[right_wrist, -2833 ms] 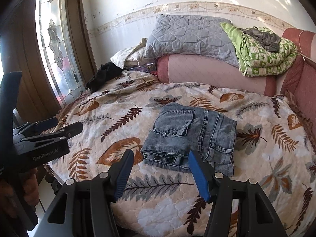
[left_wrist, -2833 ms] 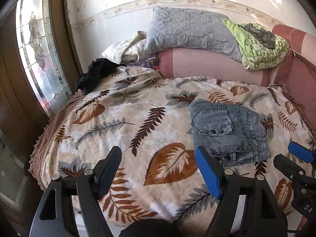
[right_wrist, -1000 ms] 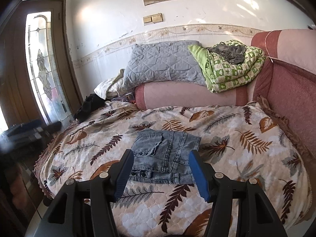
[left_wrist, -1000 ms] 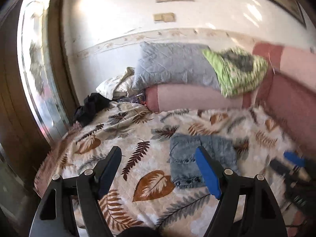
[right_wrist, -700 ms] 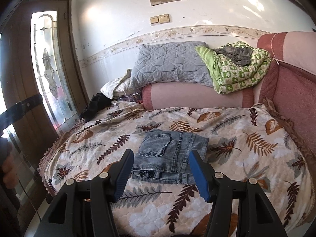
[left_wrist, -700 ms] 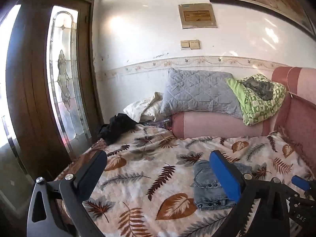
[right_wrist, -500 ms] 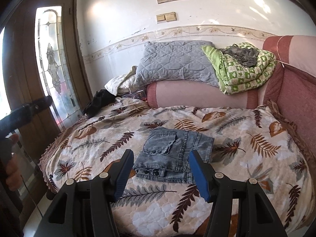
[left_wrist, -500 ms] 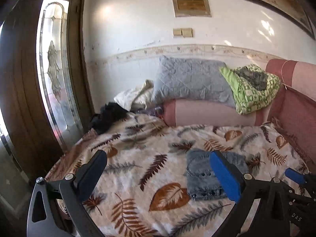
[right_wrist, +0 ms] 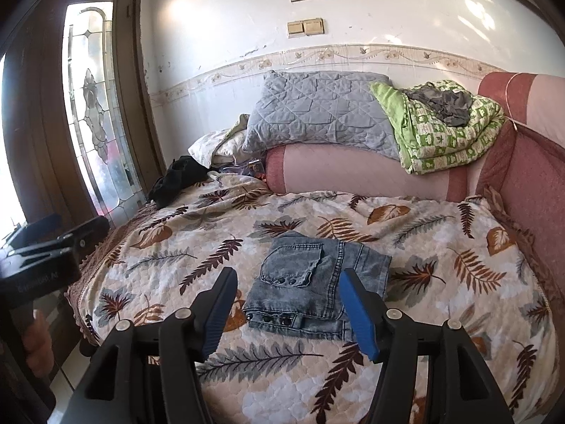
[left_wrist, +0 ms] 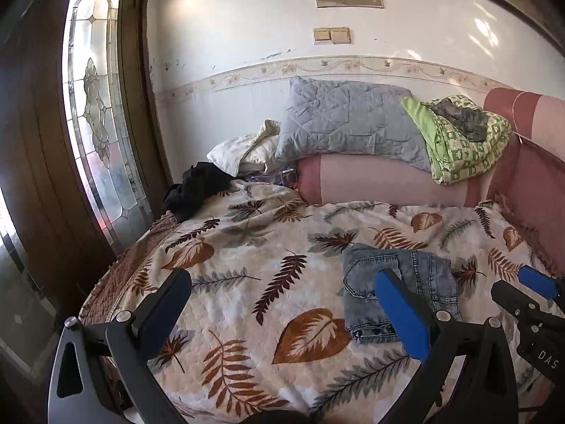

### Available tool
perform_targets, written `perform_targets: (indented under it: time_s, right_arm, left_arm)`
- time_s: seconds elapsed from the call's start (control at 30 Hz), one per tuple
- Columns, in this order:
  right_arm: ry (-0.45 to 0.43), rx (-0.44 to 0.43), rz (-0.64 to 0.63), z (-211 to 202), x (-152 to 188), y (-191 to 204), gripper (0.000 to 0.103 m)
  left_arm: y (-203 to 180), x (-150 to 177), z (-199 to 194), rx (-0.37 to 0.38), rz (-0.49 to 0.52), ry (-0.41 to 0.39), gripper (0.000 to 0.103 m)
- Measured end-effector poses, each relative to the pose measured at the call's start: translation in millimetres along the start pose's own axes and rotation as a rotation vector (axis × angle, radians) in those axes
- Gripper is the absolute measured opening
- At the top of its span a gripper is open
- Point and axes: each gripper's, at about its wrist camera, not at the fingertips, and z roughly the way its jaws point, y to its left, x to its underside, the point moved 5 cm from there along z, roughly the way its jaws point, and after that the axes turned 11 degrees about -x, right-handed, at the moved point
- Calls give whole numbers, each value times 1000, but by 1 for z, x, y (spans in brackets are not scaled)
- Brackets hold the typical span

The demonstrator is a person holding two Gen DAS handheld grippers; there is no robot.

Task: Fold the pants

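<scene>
The grey-blue denim pants [right_wrist: 314,282] lie folded into a compact rectangle on the leaf-print bedspread [right_wrist: 441,282], back pocket up. They also show in the left wrist view [left_wrist: 399,286], partly behind my blue finger pad. My left gripper [left_wrist: 282,304] is open and empty, held back from the bed, left of the pants. My right gripper [right_wrist: 287,304] is open and empty, just short of the pants' near edge. Neither touches the cloth.
A grey quilted pillow [right_wrist: 317,109], a green folded blanket [right_wrist: 445,127] and a pink bolster [right_wrist: 353,173] line the far wall. A black garment [right_wrist: 176,176] lies at the bed's far left corner. A wooden door with glass [left_wrist: 95,123] stands left. A pink headboard [right_wrist: 529,176] stands right.
Both grippers have pulled back and up from the bed since 2.8 s ago. The left gripper's jaws stand wider apart. The folded pants have not moved.
</scene>
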Motion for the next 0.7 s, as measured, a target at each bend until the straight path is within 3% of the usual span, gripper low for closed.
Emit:
perform_targets:
  time_s: [0.7]
  right_arm:
    - [25, 19, 5, 11, 4, -6, 64]
  left_arm:
    - [-7, 10, 14, 24, 1, 41, 103]
